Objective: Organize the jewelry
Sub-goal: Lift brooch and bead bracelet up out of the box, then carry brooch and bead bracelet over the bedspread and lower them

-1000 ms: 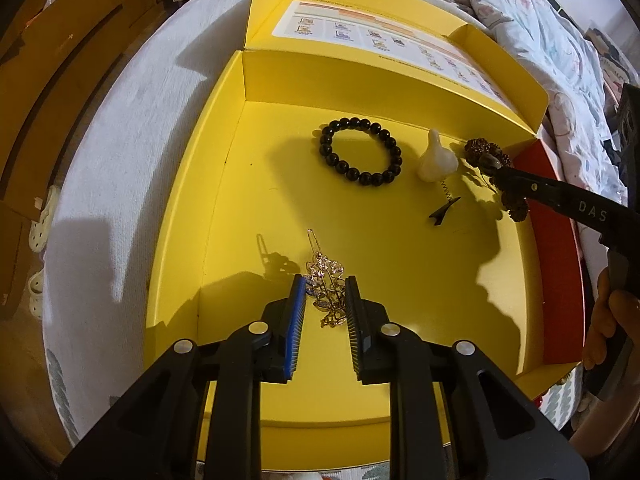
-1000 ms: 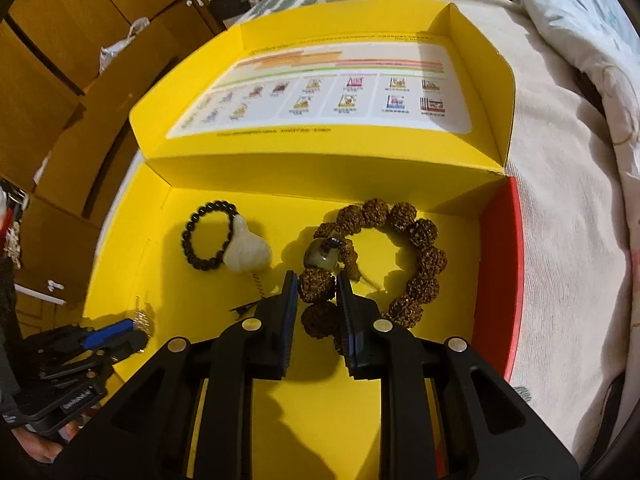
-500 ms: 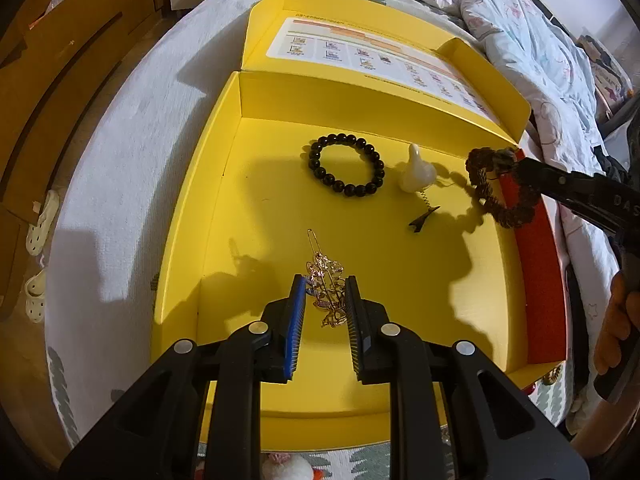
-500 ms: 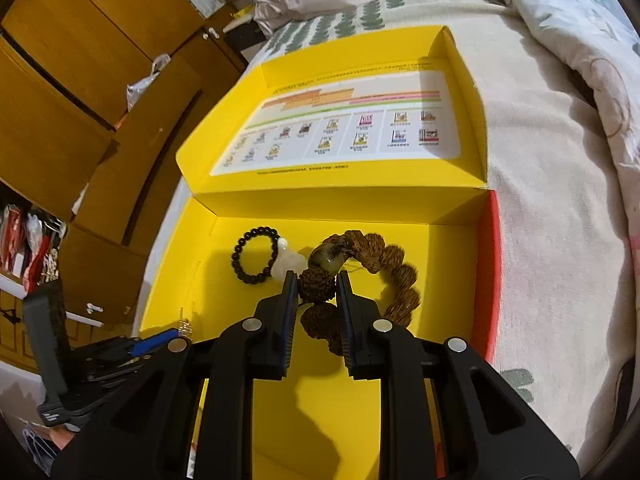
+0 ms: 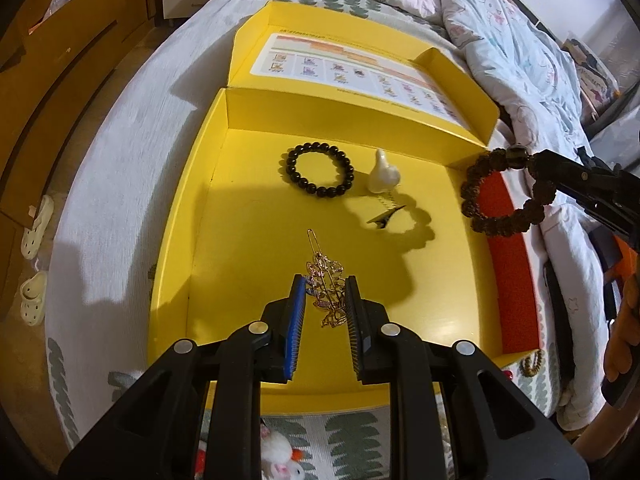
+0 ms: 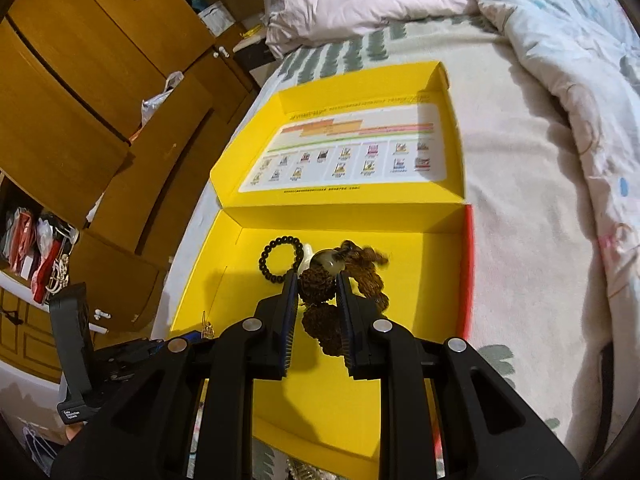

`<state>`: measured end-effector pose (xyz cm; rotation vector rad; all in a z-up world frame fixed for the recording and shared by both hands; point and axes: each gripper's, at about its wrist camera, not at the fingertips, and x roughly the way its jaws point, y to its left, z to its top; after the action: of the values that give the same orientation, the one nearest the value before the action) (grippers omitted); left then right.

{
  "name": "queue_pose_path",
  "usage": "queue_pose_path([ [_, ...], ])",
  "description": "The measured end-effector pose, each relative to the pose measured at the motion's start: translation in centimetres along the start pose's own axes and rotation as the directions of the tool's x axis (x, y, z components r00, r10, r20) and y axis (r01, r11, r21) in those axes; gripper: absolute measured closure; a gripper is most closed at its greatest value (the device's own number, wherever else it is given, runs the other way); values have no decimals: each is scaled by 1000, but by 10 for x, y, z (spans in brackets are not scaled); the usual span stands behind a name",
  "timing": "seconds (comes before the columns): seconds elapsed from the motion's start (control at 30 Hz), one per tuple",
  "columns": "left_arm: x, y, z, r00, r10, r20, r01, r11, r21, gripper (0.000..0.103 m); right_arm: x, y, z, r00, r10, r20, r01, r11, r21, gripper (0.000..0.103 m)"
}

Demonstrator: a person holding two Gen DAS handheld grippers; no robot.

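An open yellow box (image 5: 192, 216) lies on the bed. My left gripper (image 5: 325, 298) is shut on a gold butterfly hair clip (image 5: 326, 286) and holds it above the box's near floor. My right gripper (image 6: 317, 292) is shut on a brown rough-bead bracelet (image 6: 362, 260) and holds it in the air; in the left wrist view the bracelet (image 5: 472, 184) hangs over the box's red right wall (image 5: 516, 272). A black bead bracelet (image 5: 320, 174) and a white bird hair clip (image 5: 384, 176) lie on the box floor near the back.
The box lid (image 5: 360, 64) lies open behind, with a printed sheet inside. Rumpled bedding (image 5: 520, 40) lies to the right. Wooden cabinets (image 6: 100, 80) stand to the left. Small items (image 5: 532, 362) lie on the blanket by the box's front right corner.
Both grippers have risen away from the box. The brown bracelet has come off the box floor and now hangs in the air at the right wall. The hair clip stays gripped.
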<state>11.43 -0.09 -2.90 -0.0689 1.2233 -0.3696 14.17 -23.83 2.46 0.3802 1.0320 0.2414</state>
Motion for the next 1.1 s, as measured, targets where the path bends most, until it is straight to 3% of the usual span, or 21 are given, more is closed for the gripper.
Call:
queue_pose_path([
  [0.47, -55, -24, -31, 996, -65, 56, 60, 996, 73, 83, -97, 4, -22, 996, -10, 92, 9, 1000, 12, 83],
  [0.77, -82, -30, -74, 991, -135, 16, 133, 984, 118, 83, -155, -11, -61, 990, -19, 138, 8, 997, 74, 83],
  [1.1, -96, 11, -129, 997, -77, 6, 76, 992, 102, 83, -182, -58, -128, 991, -68, 119, 47, 984, 174, 83],
])
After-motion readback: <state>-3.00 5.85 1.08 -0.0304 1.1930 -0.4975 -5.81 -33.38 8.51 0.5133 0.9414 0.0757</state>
